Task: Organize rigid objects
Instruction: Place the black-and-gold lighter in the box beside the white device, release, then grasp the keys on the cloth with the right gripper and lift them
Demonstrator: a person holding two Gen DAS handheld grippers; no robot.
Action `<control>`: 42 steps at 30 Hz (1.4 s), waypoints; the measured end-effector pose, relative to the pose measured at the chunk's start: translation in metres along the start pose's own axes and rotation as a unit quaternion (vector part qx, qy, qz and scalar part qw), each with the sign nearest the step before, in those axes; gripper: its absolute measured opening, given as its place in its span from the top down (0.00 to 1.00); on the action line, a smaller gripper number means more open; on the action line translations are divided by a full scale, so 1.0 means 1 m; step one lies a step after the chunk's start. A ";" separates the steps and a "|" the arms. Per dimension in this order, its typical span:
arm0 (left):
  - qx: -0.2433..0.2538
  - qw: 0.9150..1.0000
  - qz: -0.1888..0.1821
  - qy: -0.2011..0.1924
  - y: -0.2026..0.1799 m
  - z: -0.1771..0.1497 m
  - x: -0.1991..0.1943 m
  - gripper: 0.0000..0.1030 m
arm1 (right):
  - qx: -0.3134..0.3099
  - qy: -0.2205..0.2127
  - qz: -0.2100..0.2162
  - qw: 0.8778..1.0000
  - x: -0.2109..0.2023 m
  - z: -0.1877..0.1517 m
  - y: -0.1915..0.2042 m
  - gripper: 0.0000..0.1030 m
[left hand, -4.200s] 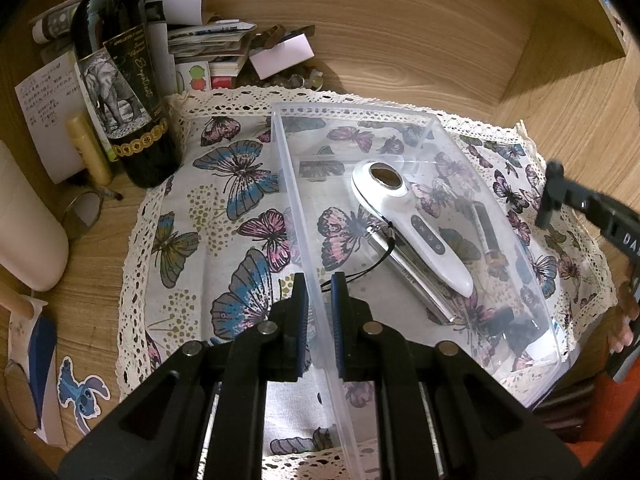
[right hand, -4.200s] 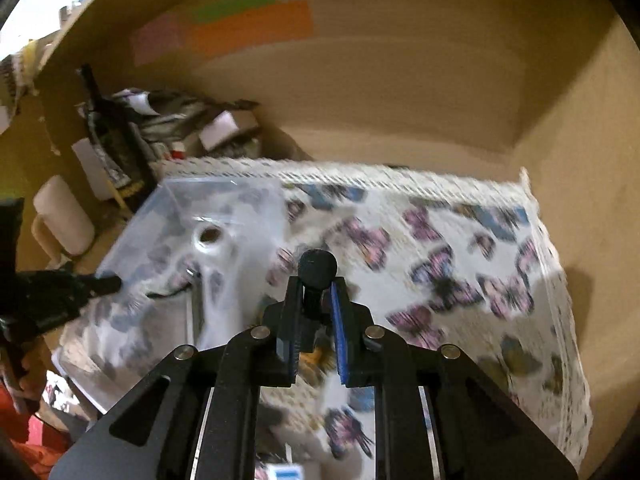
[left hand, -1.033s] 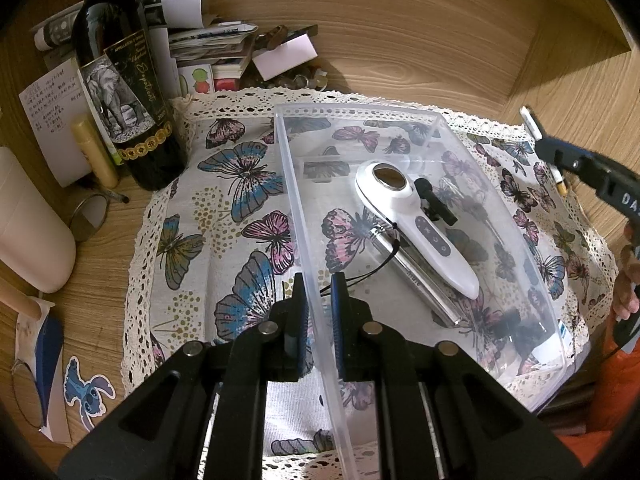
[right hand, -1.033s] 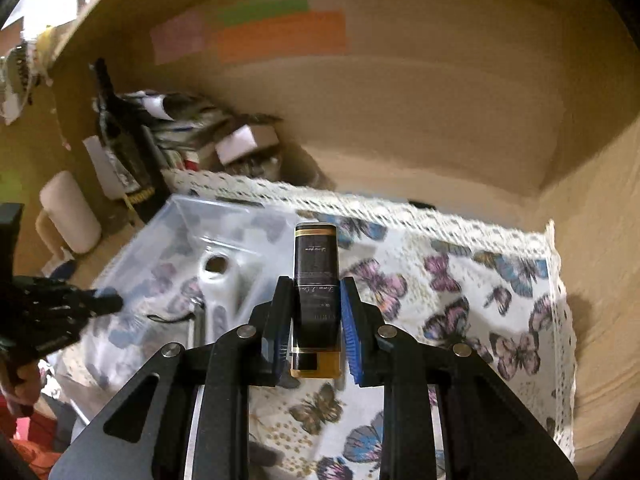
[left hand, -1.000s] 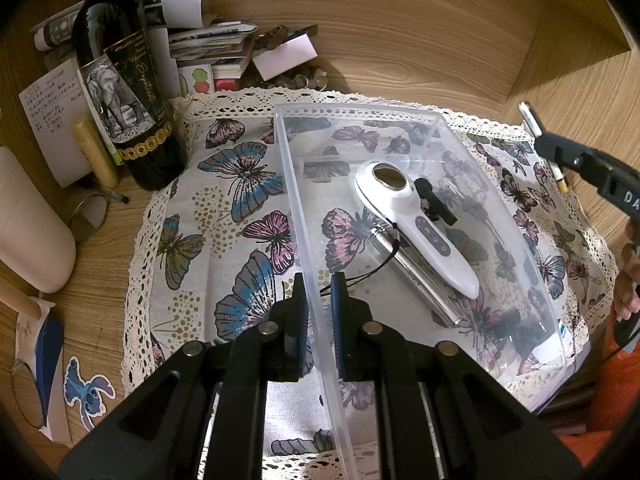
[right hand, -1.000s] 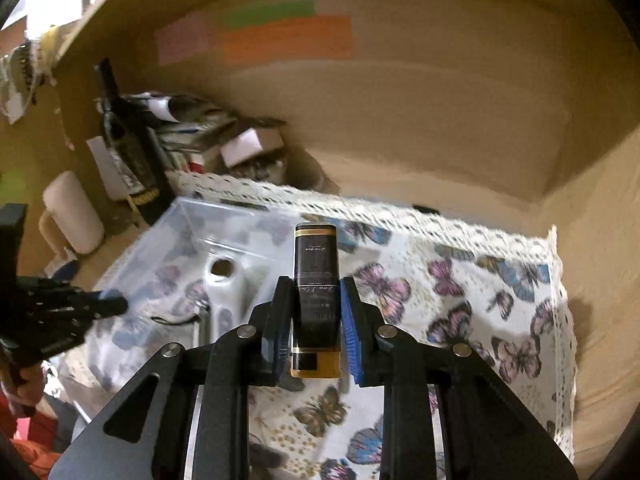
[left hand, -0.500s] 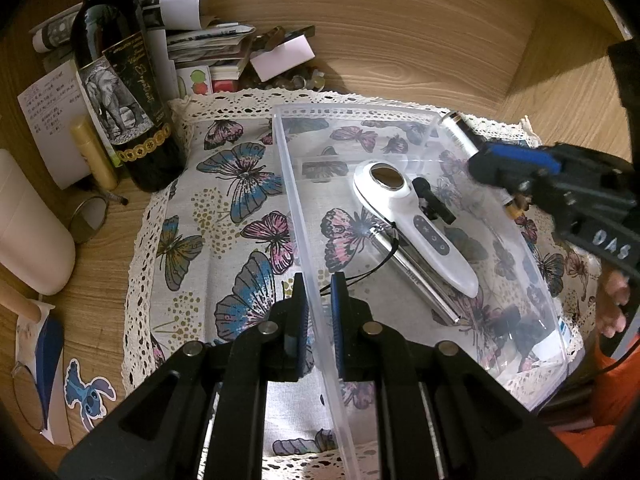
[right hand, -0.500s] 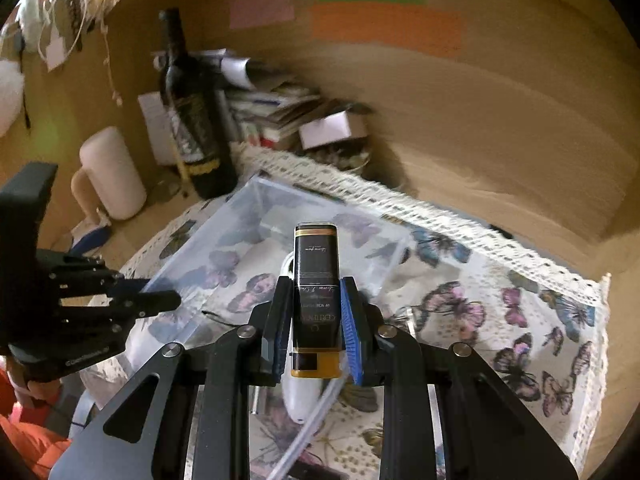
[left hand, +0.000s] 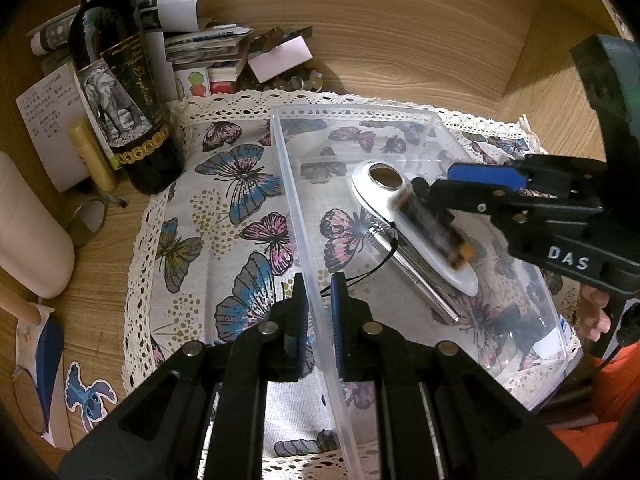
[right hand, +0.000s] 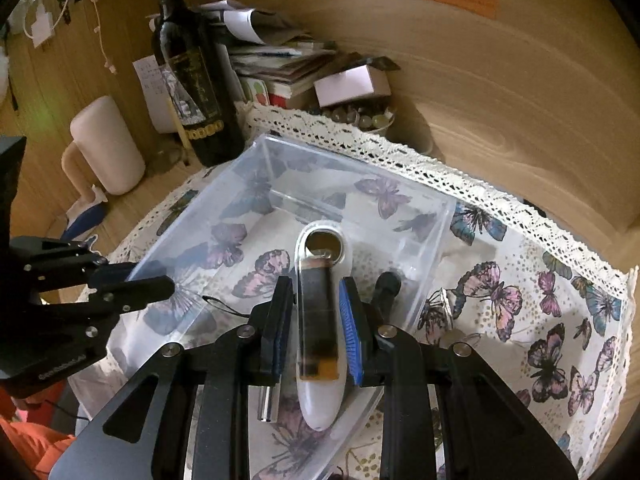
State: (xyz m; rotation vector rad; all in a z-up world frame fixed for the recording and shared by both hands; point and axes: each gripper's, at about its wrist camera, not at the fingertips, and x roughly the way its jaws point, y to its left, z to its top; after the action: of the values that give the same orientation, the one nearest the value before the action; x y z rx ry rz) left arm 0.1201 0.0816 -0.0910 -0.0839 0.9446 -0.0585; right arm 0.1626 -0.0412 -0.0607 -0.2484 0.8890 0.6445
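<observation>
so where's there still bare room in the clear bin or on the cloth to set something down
Inside the clear bin, the floor between the left wall and the white handheld device is bare, as is the far end beyond it. The butterfly cloth between the bin and the wine bottle is open. The bin's right half is crowded: device, metal pen, falling dark tube, right gripper.

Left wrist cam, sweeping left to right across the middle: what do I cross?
Pale cylinder → wine bottle → butterfly cloth → clear bin's left wall → white handheld device → right gripper.
</observation>
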 end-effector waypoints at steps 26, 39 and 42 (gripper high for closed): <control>0.000 1.000 0.001 -0.001 -0.001 0.000 0.000 0.89 | 0.108 -0.007 -0.092 0.990 -0.023 -0.028 -0.085 0.72; -0.001 1.000 0.001 -0.001 -0.001 -0.001 -0.001 0.89 | 0.114 0.066 -0.090 0.987 0.031 -0.058 -0.097 0.72; -0.001 1.000 0.001 -0.001 -0.001 -0.001 -0.001 0.89 | 0.101 0.064 -0.102 0.988 0.031 -0.057 -0.095 0.78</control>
State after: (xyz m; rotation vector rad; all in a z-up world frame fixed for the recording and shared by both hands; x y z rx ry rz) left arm 0.1187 0.0806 -0.0911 -0.0851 0.9427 -0.0561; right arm 0.1993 -0.1288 -0.1260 -0.1962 1.0308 0.3485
